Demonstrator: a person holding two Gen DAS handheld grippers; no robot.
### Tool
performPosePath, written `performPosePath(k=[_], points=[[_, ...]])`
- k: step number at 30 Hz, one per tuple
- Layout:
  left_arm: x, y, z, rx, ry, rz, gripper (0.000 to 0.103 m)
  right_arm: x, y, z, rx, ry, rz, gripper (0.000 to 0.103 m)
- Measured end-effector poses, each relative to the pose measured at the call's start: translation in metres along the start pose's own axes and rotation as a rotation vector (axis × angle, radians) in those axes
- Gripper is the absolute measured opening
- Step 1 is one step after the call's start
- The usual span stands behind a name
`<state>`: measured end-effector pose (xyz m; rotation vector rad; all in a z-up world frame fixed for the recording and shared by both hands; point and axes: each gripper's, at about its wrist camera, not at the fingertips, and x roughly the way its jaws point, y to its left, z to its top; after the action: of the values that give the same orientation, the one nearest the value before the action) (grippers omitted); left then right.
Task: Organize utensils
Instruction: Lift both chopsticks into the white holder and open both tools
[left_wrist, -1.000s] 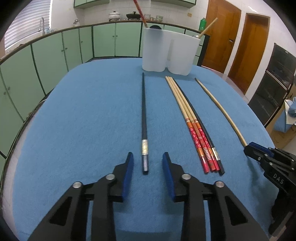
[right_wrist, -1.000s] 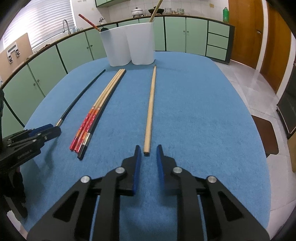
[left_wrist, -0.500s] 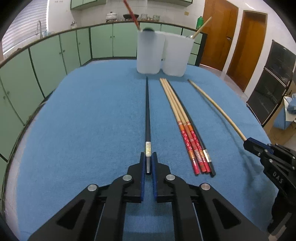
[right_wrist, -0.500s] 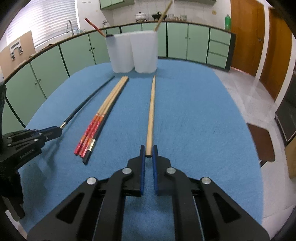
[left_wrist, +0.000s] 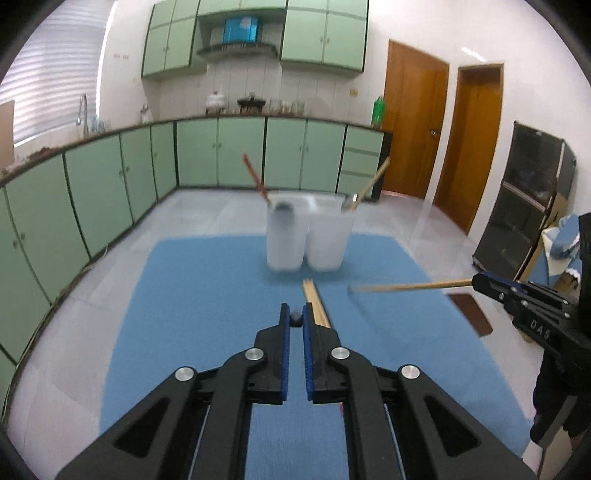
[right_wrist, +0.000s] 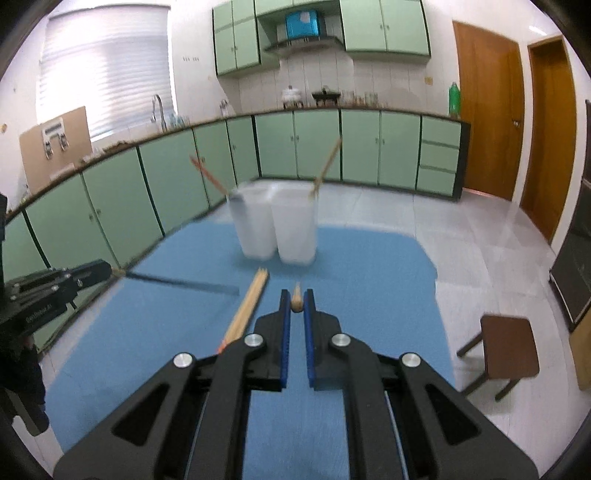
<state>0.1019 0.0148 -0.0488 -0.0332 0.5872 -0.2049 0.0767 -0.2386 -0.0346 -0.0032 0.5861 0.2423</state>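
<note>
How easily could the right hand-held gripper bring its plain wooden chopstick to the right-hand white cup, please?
Probably easily: the right hand-held gripper is shut on the wooden chopstick, and the right-hand white cup stands straight ahead, open-topped, holding only one stick.

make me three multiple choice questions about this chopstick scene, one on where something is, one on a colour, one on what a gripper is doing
1. Where do the two white holders stand?
A. at the far end of the blue mat
B. on the floor
C. on the kitchen counter

2. What colour is the chopstick in the left gripper?
A. red
B. black
C. pale wood

3. What is the right gripper doing?
A. hanging open and empty
B. shut on a pale wooden chopstick
C. holding a holder

Answers:
1 A, they stand side by side on the mat, beyond the chopsticks lying there.
2 B, the right wrist view shows a dark stick reaching out from it.
3 B, the chopstick's end sits pinched between its pads.
</note>
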Motion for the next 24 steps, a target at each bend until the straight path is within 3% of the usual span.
performPosePath(k=[5,17,24], points=[[-0.003,0.003,0.029,0.010,-0.056,-0.022,0.006,-0.009,-0.003,0.044,-0.004,-0.052,0.040,0.006],[0.018,0.004,0.080,0.004,-0.101,-0.073,0.006,0.005,-0.005,0.117,0.009,-0.047,0.123,0.006],[0.014,0.001,0.140,0.001,-0.220,-0.107,0.006,0.006,-0.008,0.183,0.008,-0.153,0.127,0.006]])
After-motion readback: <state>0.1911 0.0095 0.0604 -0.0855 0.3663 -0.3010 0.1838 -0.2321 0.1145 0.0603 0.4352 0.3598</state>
